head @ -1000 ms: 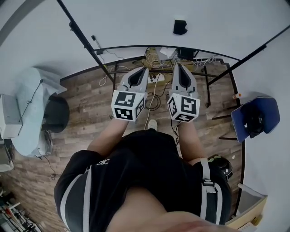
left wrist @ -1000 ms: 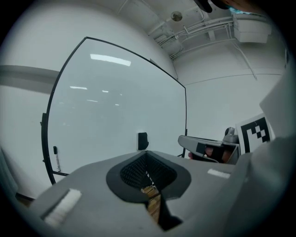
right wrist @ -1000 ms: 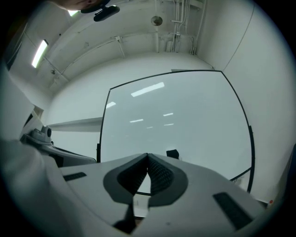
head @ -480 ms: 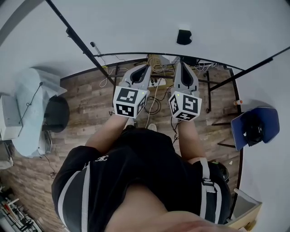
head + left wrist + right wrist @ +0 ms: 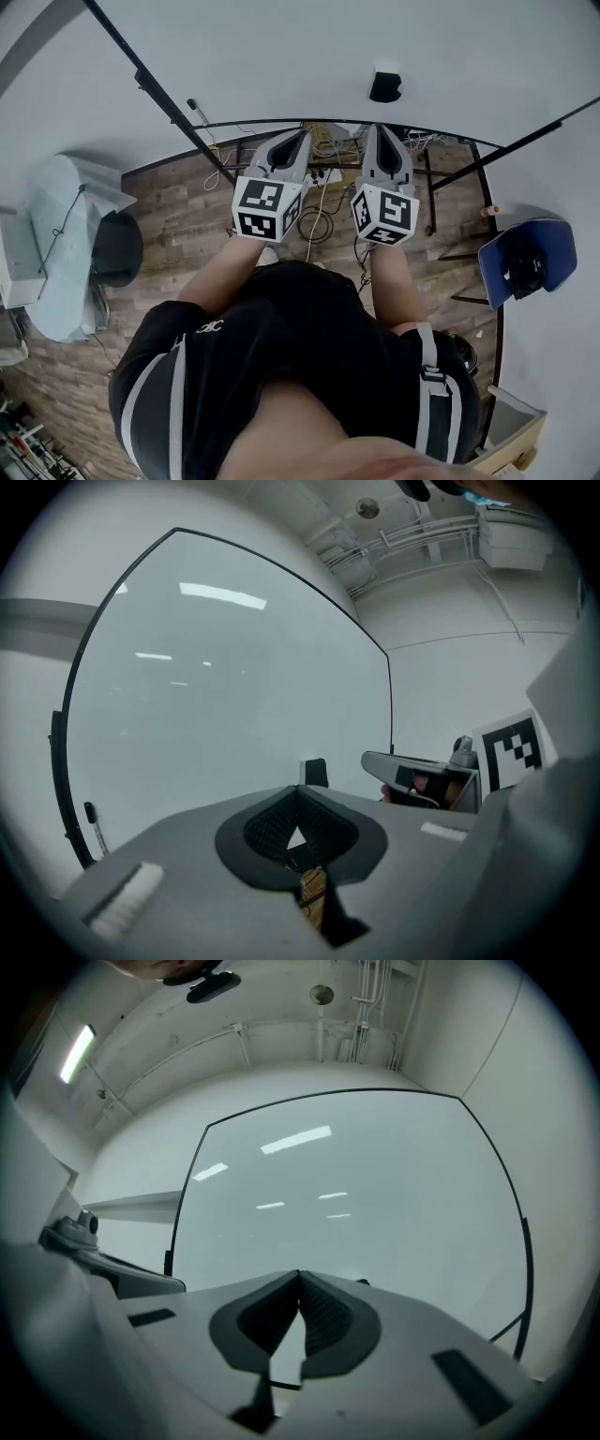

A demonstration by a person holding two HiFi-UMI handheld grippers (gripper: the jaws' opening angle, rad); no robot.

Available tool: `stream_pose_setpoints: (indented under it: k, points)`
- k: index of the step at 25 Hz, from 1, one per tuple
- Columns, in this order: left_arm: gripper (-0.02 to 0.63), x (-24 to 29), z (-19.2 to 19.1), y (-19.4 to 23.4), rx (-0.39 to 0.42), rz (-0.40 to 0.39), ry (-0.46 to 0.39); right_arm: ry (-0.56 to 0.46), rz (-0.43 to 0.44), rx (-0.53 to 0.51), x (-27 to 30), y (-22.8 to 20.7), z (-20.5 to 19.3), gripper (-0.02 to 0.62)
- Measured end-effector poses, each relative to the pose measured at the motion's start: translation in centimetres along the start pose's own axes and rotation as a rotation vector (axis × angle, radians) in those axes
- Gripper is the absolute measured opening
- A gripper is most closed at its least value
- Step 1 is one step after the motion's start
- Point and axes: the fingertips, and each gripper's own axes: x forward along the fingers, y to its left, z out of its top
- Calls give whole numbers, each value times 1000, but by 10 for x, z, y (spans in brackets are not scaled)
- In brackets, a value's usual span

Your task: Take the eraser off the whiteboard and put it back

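Left claw (image 5: 298,137) and right claw (image 5: 379,131) edged closer to whiteboard (image 5: 281,56), both pinched closed, empty; eraser (image 5: 384,86) on it, ahead of right claw.

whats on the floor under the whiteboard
A tangle of cables and a white power strip lie on the wood floor below the whiteboard. The left gripper and right gripper cover part of that spot.
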Motion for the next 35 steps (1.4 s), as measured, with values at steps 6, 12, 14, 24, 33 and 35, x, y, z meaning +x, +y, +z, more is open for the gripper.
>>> stream_pose_setpoints:
  k: [6,12,14,24,33,35]
  points:
    - [9,1,-4,11,1,13,16,-9,-50,-46,22,-20,0,6]
    - [9,0,-7,24,-9,38,22,-27,-118,-98,51,-41,-2,8]
    - [9,-2,-9,28,-12,49,23,-16,-131,-95,61,-49,-9,63]
    - [9,-15,-12,61,-34,131,15,152,-156,-77,122,-76,-55,275]
    - [9,-19,-11,77,-24,177,22,241,-198,-116,148,-95,-84,275]
    - [9,-18,-12,78,-26,181,23,254,-197,-107,150,-98,-90,275]
